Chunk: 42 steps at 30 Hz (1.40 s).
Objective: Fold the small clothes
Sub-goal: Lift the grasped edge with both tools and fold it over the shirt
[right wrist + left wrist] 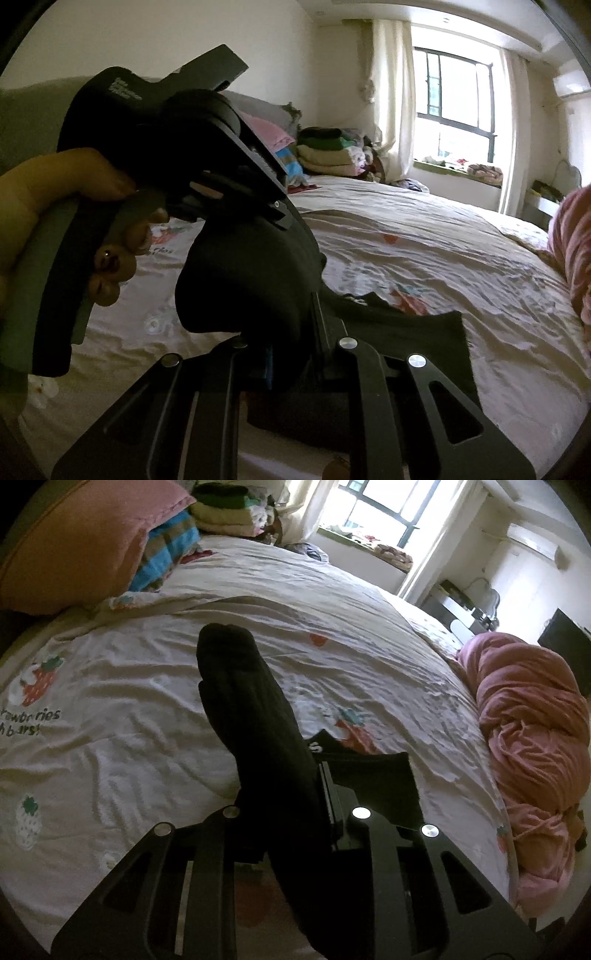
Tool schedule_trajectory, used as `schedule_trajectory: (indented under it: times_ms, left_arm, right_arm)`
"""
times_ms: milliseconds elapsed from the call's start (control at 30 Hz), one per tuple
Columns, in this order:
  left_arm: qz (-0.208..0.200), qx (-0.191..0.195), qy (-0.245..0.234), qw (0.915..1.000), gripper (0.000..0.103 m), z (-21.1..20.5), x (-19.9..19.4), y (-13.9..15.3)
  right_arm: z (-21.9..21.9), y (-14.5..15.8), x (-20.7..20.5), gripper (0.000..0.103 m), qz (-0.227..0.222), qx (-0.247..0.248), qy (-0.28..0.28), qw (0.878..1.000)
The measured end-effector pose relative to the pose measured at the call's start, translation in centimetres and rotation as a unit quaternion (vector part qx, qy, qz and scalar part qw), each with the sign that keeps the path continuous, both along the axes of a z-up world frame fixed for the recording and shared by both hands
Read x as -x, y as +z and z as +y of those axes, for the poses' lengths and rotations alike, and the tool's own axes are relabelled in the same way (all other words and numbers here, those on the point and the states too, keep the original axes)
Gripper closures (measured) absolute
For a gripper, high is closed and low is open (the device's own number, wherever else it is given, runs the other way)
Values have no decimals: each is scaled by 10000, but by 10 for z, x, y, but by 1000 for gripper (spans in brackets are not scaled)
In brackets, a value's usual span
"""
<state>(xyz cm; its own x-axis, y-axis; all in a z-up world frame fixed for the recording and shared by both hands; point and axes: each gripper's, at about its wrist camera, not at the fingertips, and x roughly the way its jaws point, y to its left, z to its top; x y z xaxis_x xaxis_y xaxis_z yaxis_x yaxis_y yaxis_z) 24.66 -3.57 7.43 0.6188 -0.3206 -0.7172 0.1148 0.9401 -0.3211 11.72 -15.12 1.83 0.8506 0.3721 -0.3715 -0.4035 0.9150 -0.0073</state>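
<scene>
Black sock (251,716) pinched in left hand-held gripper (317,794), right hand-held gripper (310,332) clamped on same sock, both raised above strawberry-print bed (129,686), pink blanket (532,709) at bed's edge.

place: home bedroom | signs: bed (221,590), pillow (81,546), curtained window (458,96)

A black sock (255,716) of ribbed knit was lifted clear of the bed (129,686), its rounded toe end pointing toward the pillow end, the fabric doubled over itself. A second black sock (373,775) lay flat near the bed's middle, cuff edge straight, white lettering showing at one fold.
</scene>
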Motion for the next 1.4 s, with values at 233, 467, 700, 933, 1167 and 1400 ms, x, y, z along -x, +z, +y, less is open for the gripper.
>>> schedule_trajectory:
  times_ms: [233, 467, 700, 933, 1167, 1400]
  left_arm:
    - [26, -107, -173, 9998, 88, -35, 1, 1]
    - [182, -278, -368, 9988, 88, -72, -8, -12]
    - [332, -365, -544, 9973, 88, -100, -17, -26]
    - [461, -490, -701, 9953, 88, -125, -24, -41]
    - [531, -559, -754, 9942, 86, -135, -27, -47]
    - [628, -632, -769, 9931, 81, -147, -33, -56]
  right_arm:
    - [-32, -6, -2, 90, 155, -266, -298, 9991]
    - [-64, -19, -8, 90, 553, -741, -456, 9947]
    - [-86, -36, -13, 90, 963, -1159, -547, 9871]
    - [-105, -56, -21, 90, 1381, -1465, -740, 9767]
    - [-119, -67, -25, 90, 1659, -1865, -706, 9658]
    - [-129, -76, -30, 89, 1986, -2154, -712, 9535]
